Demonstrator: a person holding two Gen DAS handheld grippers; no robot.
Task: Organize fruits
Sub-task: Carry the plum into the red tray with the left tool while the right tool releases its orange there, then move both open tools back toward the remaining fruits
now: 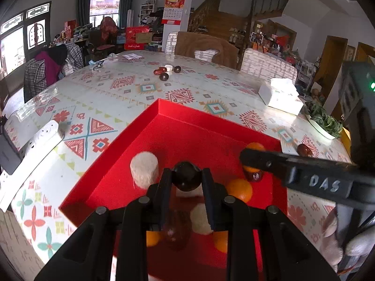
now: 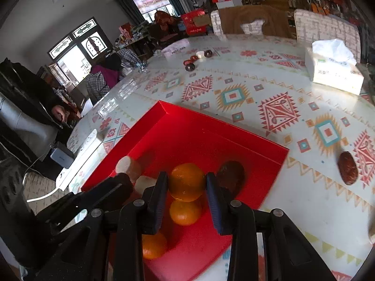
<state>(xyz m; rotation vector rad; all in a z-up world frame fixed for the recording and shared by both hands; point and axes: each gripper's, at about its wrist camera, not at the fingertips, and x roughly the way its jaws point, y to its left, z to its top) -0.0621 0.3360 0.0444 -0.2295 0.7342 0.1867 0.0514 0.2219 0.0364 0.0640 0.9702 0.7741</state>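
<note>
Left hand-held gripper (image 1: pixel 185 180) hides fruit beneath.

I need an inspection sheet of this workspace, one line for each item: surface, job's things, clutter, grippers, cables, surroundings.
Surface: table with a patterned glossy cover.
Job's things: red tray holding oranges, white pieces and dark fruits; one dark fruit on the table beside the tray; a small fruit group at the far side.
Clutter: tissue box, dish of greens, papers.
Grippers: left gripper shut on a dark round fruit; right gripper shut on an orange, both over the tray.
Cables: power strip with a white cable at the table's left edge.
Surroundings: chairs, cluttered shelves, windows, a person at the left.
</note>
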